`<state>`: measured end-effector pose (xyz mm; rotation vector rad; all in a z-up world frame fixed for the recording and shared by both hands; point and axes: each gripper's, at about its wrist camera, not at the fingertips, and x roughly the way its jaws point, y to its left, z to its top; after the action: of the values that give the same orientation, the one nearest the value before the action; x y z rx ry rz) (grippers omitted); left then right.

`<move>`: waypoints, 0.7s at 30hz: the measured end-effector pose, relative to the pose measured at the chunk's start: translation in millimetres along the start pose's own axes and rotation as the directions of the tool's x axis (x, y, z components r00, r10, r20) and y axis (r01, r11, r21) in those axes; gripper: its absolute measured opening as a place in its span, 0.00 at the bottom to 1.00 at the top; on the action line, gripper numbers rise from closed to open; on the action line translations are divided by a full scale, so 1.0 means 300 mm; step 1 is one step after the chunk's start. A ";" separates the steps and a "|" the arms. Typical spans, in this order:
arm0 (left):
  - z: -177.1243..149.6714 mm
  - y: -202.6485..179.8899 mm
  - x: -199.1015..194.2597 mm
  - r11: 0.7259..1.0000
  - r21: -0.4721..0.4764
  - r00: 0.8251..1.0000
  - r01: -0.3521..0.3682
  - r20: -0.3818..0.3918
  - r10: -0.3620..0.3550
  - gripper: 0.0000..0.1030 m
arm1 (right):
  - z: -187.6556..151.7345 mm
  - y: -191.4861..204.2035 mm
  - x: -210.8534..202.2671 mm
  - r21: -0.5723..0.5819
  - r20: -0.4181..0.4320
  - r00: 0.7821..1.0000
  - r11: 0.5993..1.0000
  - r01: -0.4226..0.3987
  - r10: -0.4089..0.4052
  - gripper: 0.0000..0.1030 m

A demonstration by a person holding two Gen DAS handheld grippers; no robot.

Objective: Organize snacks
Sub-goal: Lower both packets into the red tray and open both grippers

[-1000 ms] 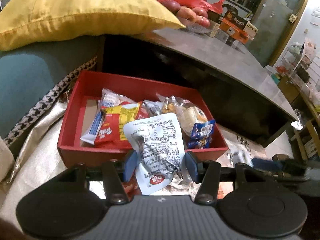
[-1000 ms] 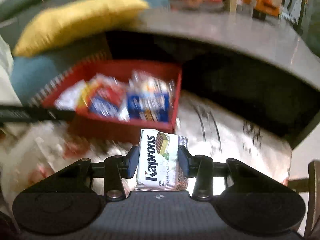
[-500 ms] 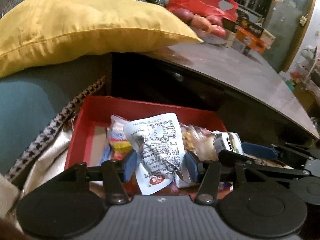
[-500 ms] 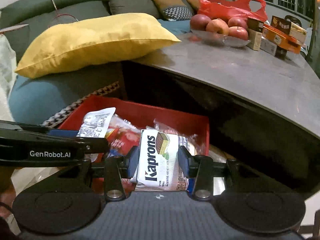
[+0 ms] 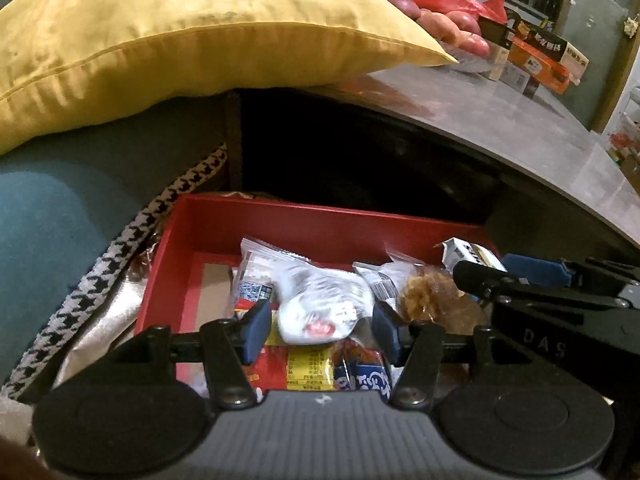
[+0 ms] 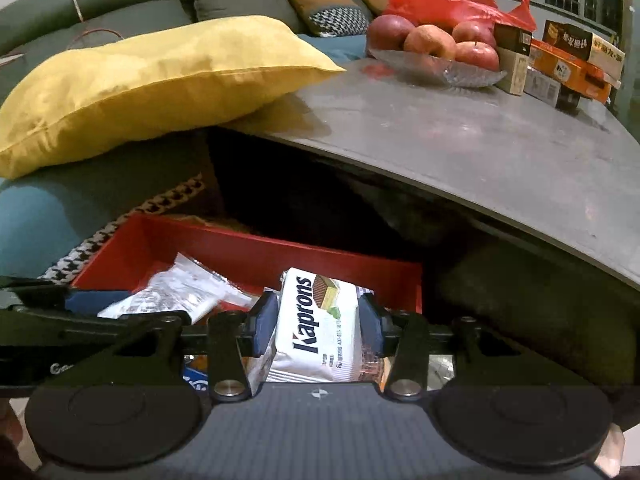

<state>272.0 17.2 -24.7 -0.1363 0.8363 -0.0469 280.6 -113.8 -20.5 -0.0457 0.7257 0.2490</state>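
Both grippers hang over the red box, and this looks like the drop itself. The left gripper has just been opening its jaws: the crumpled white packet sits between them but blurred and clear of both blue pads, so I judge it is falling free onto the heap rather than held. The right gripper has also just been opening; the Kaprons pack stands upright between its jaws, with a gap showing on the left side and the right pad close against it, so it seems let go, or very nearly. Under and around both lie the snacks already in the box: a red and yellow pack, a blue wrapper, a clear bag of brown pieces. The box itself sits low beside the teal sofa with the yellow cushion, under the edge of the grey table that carries the apples. Next, I would say, both jaws must widen enough for the packs to drop inside the walls, then the hands lift straight up without dragging anything out and look for whatever snacks remain loose outside.
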 end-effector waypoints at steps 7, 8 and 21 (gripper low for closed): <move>0.005 0.008 -0.004 1.000 -0.012 1.000 -0.003 -0.003 0.003 0.53 | 0.012 -0.011 -0.008 0.016 0.014 1.000 1.000 -0.003 0.003 0.60; 0.006 0.008 -0.004 1.000 -0.013 1.000 -0.005 -0.002 0.005 0.55 | 0.015 -0.011 -0.010 0.017 0.016 1.000 1.000 -0.003 0.002 0.61; 0.011 0.003 -0.047 1.000 -0.023 1.000 0.000 0.015 0.001 0.58 | 0.015 -0.027 -0.041 0.039 0.024 1.000 0.999 -0.006 0.005 0.65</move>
<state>264.9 19.7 -12.3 -0.1581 0.8217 -0.0358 276.6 -123.7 -9.3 -0.0035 0.7068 0.2400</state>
